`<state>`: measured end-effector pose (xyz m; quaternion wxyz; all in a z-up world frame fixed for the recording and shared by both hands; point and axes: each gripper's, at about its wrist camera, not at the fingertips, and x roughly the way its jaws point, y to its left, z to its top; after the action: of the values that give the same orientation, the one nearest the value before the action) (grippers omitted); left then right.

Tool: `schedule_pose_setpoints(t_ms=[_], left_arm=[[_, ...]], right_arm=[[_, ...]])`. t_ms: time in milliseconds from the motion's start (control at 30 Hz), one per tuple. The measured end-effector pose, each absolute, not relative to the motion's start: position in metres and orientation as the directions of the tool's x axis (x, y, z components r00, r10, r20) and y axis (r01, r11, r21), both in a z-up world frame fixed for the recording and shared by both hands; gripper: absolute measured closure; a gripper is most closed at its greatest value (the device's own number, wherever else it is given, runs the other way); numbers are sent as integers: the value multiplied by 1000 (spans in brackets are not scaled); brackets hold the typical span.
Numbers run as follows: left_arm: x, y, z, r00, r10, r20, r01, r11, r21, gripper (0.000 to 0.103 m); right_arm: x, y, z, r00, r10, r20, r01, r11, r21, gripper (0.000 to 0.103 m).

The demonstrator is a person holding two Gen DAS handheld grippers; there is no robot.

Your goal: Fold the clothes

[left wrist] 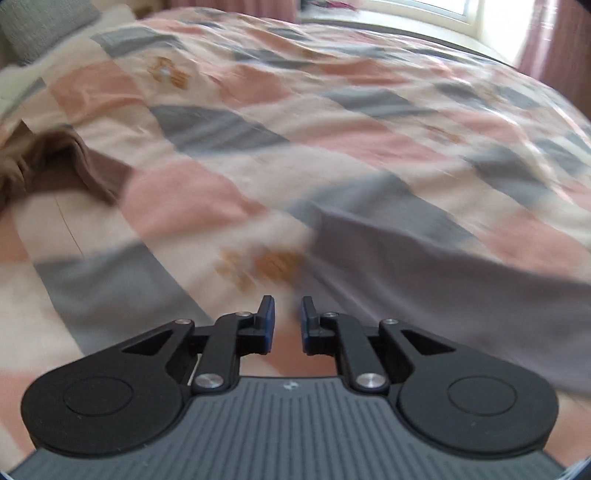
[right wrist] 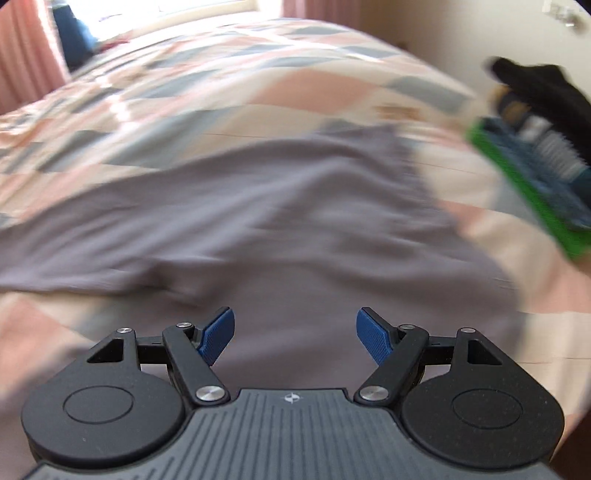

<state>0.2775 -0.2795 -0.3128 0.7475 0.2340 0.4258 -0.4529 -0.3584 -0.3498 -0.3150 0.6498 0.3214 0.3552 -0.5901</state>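
Lying spread on checkered bedspread point(right wrist: 280, 77): grey garment point(right wrist: 258, 206), reaching toward 1 o'clock. Right gripper point(right wrist: 295, 334) fingers wide apart above it; left gripper point(left wrist: 288, 319) narrowly parted, empty. Brown garment point(left wrist: 70, 166) at 10 o'clock.

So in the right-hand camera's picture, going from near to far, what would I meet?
Right gripper with blue pads, open → crumpled grey-purple garment → pink, grey and cream patchwork bedspread → bright window.
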Motion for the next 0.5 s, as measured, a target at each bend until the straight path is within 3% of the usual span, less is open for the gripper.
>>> schedule_pose_setpoints(t_ms=[200, 300, 400, 500], left_arm=[[90, -193, -304, -146, -489, -860, 911, 272, -310, 79], [15, -163, -330, -145, -365, -920, 900, 338, -276, 79], [-35, -137, -327, -127, -282, -951, 878, 415, -240, 79], [-72, -119, -296, -95, -261, -961, 875, 437, -206, 68]], right_arm=[[-446, -335, -353, 25, -485, -874, 997, 76, -14, 28], [-474, -322, -362, 33, -433, -901, 996, 92, -8, 29], [-486, -299, -331, 73, -431, -899, 995, 91, 38, 29], [-487, -267, -288, 191, -447, -874, 980, 136, 144, 27]])
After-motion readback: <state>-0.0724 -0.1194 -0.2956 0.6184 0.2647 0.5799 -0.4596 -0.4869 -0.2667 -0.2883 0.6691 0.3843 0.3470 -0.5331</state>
